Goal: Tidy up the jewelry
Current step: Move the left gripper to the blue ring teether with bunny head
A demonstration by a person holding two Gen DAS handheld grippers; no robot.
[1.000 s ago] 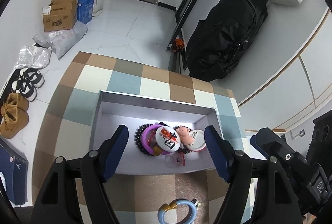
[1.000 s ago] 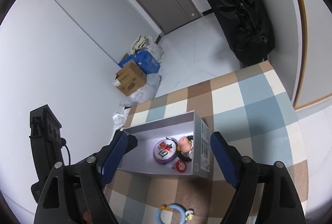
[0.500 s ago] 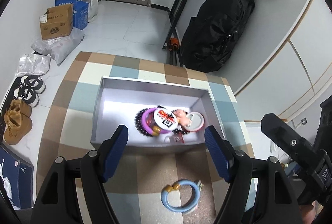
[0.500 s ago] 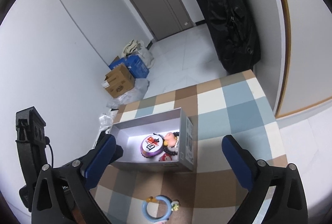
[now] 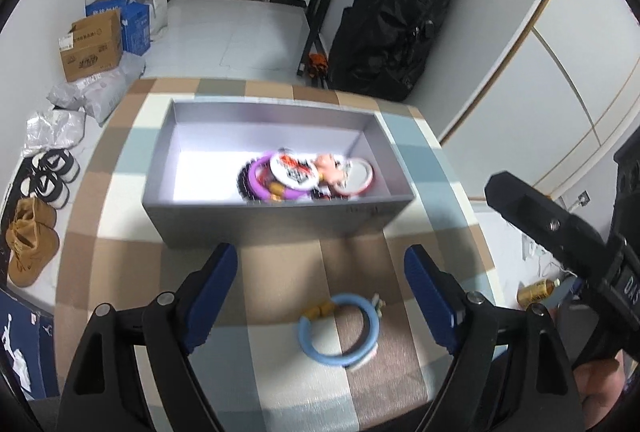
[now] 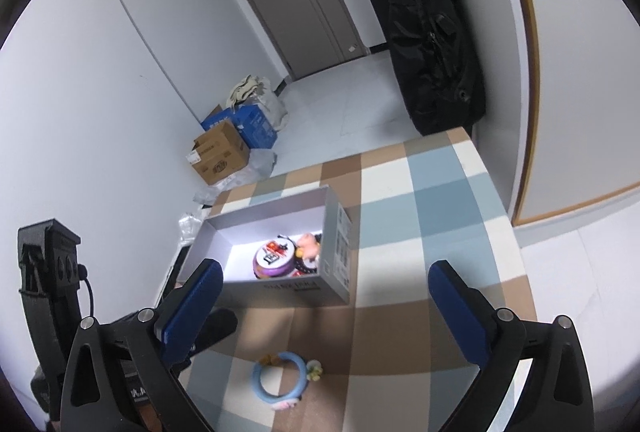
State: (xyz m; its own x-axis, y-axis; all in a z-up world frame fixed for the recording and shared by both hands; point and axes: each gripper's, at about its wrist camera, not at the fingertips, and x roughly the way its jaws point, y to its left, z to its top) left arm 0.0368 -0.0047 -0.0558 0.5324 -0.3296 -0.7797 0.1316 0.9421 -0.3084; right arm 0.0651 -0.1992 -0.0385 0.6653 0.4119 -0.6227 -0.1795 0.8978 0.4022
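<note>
Both the left tool (image 5: pixel 320 286) and the right tool (image 6: pixel 326 298) are spread wide, holding nothing. The blue bracelet (image 5: pixel 339 330) lies on the checkered desk (image 5: pixel 120 272), near side of the grey box (image 5: pixel 276 220). More jewelry (image 5: pixel 304 173) sits piled in the box's right half.

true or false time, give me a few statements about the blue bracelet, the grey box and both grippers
1. The blue bracelet lies on the checked tablecloth, outside the grey box. True.
2. The left gripper is shut on the bracelet. False: it is open and holds nothing.
3. The grey box is empty. False: a purple bangle and other trinkets lie in it.
4. The right gripper is open. True.
5. The bracelet leans against the box wall. False: it lies flat, apart from the box.
</note>
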